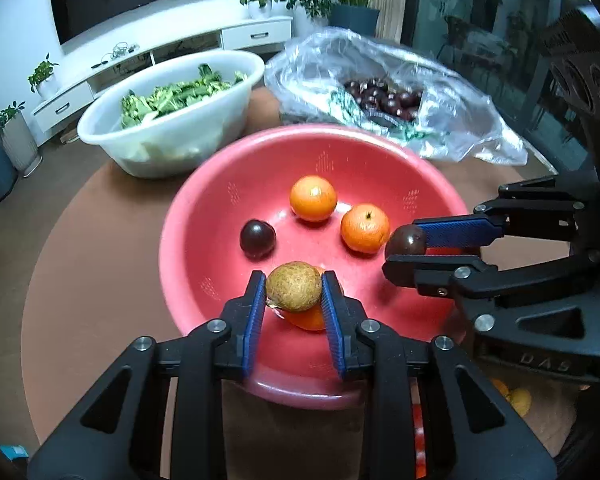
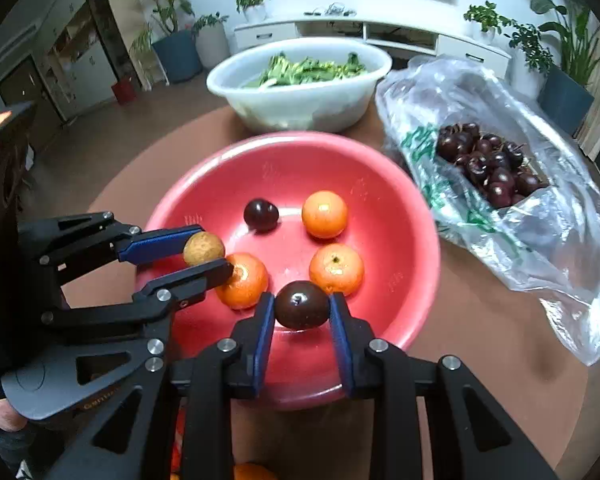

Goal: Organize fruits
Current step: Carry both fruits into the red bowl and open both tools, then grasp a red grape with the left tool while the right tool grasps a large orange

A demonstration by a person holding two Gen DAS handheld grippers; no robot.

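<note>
A red bowl [image 1: 204, 216] [image 2: 404, 216] on the round brown table holds three oranges [image 1: 313, 198] [image 2: 324, 214] and a dark cherry [image 1: 257, 238] [image 2: 261, 215]. My left gripper [image 1: 293, 287] [image 2: 206, 255] is shut on a tan longan [image 1: 293, 286] [image 2: 203, 248] above the bowl's near side. My right gripper [image 2: 302, 305] [image 1: 405, 245] is shut on a dark cherry [image 2: 302, 304] [image 1: 406, 240] above the bowl's near rim, to the right of the left gripper.
A white basin [image 1: 168, 120] [image 2: 300, 100] of green leaves stands behind the bowl. A clear plastic bag [image 1: 440, 92] [image 2: 540, 220] with many dark cherries [image 2: 488, 164] lies to the right. More oranges [image 1: 516, 398] lie near the table's front edge.
</note>
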